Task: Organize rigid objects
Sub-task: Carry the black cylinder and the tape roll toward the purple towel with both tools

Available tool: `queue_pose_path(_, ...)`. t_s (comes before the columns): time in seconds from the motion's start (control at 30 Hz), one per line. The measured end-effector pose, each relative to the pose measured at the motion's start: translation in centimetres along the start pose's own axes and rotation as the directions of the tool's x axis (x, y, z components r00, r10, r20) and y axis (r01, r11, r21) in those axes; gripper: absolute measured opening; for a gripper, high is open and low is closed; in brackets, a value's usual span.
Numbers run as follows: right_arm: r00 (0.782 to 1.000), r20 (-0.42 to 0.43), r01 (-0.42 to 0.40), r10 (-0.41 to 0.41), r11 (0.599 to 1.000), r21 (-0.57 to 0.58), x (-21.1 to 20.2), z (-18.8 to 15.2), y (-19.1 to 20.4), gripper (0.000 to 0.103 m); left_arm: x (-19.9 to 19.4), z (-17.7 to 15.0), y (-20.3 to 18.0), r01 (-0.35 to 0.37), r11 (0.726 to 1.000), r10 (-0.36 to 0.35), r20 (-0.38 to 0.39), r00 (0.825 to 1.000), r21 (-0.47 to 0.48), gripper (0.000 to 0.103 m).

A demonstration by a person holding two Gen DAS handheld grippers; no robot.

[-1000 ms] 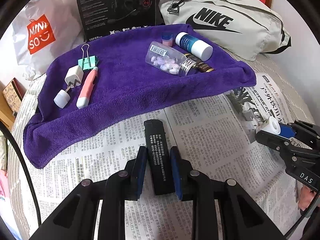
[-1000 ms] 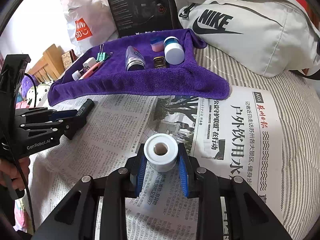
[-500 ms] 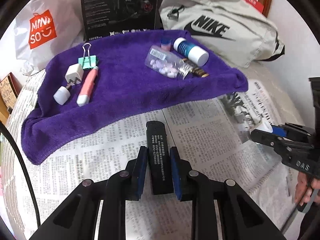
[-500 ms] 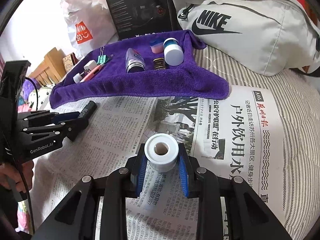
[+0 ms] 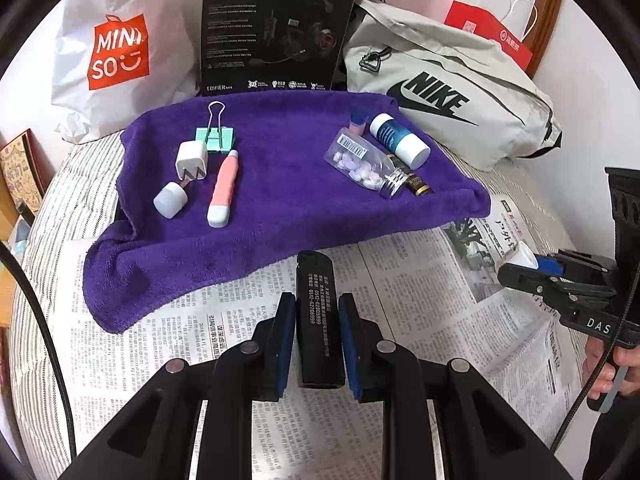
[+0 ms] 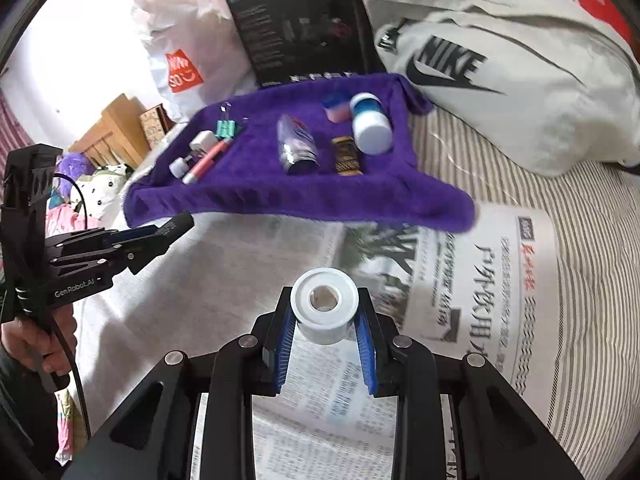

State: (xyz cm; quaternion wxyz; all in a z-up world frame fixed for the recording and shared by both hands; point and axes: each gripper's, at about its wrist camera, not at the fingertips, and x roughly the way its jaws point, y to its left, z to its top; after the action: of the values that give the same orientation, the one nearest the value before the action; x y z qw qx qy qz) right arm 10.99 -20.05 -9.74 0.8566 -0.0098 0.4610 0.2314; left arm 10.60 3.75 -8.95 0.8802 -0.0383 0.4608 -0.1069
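Newspaper is covering a striped bedspread, and that is the surface you are working over. Your left gripper is clamping a black lighter between its blue pads, the lighter pointing forward along the fingers and hanging above the newsprint, just short of the near edge of the purple towel. Your right gripper is squeezing a white roll of tape, its open centre hole facing the camera, also over the newspaper and well in front of the towel; in the left view that roll is peeking out as a white end at the far right.

On the towel, two groups are lying apart. To the left are sitting a mint binder clip, a white charger plug, a small white cap just beside the plug's prongs, and a pink pen-shaped tool. To the right are lying a clear vial of pale tablets, a blue-and-white bottle on its side, a small dark bottle between them, and a little pink pot behind.

Beyond the towel are standing a white Miniso bag, a black headset box and a grey Nike bag.
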Motion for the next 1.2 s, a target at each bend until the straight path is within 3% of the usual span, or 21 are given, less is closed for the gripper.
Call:
queue_pose_path(0.2,1.0,-0.015,-0.007,0.006,1.0,-0.029,0.6,0.4,0.9,0.029,2.0,-1.1,0.0,-0.023,0.999,0.025,-0.05,0.998,0.032,0.021)
queue_pose_path(0.47,0.999,-0.047,-0.014,0.012,0.999,-0.038,1.4,-0.1,0.9,0.029,3.1,-1.5,-1.7,-0.129,0.979,0.139,-0.058,0.989,0.158,0.023)
queue_pose_path(0.67,0.998,-0.057,-0.018,0.017,0.999,-0.029,1.7,-0.1,0.7,0.029,3.3,-1.2,-1.9,-0.134,0.977,0.147,-0.066,0.987,0.165,0.021)
queue_pose_path(0.83,0.998,-0.061,-0.025,0.023,0.999,-0.034,1.9,-0.1,0.9,0.029,2.2,-0.8,-1.2,-0.088,0.989,0.096,-0.062,0.993,0.118,0.021)
queue_pose_path(1.2,0.999,0.001,-0.048,0.048,0.996,-0.07,0.2,3.1,1.5,0.029,-2.3,3.1,-1.3,-0.089,0.985,0.082,0.057,0.995,0.149,0.021)
